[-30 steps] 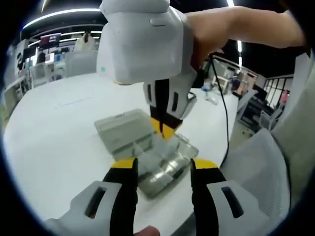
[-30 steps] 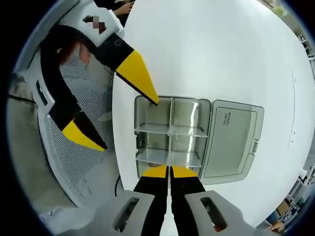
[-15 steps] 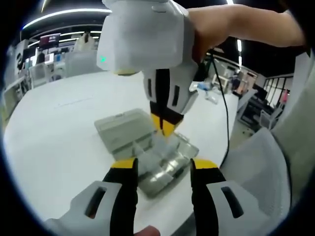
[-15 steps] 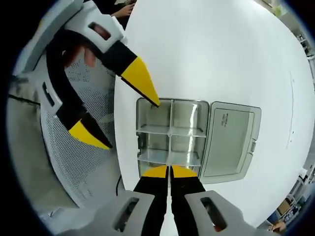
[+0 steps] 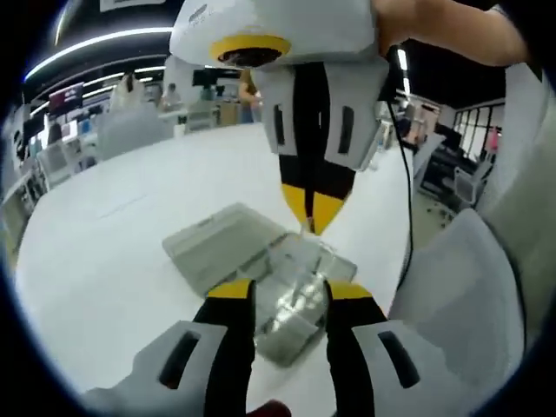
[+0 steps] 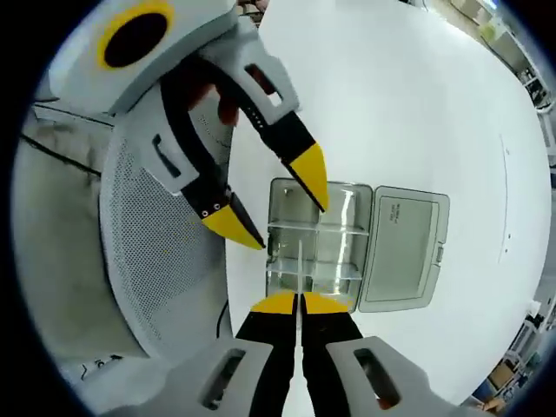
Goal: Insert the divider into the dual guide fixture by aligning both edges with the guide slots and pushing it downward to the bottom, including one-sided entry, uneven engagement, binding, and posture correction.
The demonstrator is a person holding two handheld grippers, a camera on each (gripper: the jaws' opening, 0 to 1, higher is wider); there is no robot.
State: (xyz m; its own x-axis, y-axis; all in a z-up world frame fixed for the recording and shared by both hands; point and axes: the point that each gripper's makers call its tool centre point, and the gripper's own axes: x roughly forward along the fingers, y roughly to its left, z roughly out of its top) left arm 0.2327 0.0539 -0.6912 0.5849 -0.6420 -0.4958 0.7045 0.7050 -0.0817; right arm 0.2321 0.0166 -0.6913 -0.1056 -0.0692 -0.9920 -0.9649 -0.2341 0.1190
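Observation:
A clear grey compartment box point(image 6: 334, 248) lies on the white table point(image 6: 391, 104), its lid point(image 6: 404, 248) folded open to the right. My right gripper point(image 6: 300, 302) is shut on a thin clear divider point(image 6: 300, 265), seen edge-on and held above the box's middle. In the left gripper view the right gripper point(image 5: 314, 208) hangs over the box point(image 5: 291, 300), yellow tips together. My left gripper point(image 5: 288, 293) is open with nothing between its jaws, close in front of the box. From the right gripper view, the left gripper point(image 6: 274, 198) spreads over the box's near-left corner.
A grey mesh surface point(image 6: 148, 269) lies past the table's edge, beside the box. A black cable point(image 5: 407, 217) runs down behind the right gripper. The table stretches bare beyond the lid point(image 5: 217, 243). Desks and lights fill the far room.
The right gripper has risen away from the box, which looks smaller in its view. The left gripper has come closer to the box and its jaws have narrowed a little.

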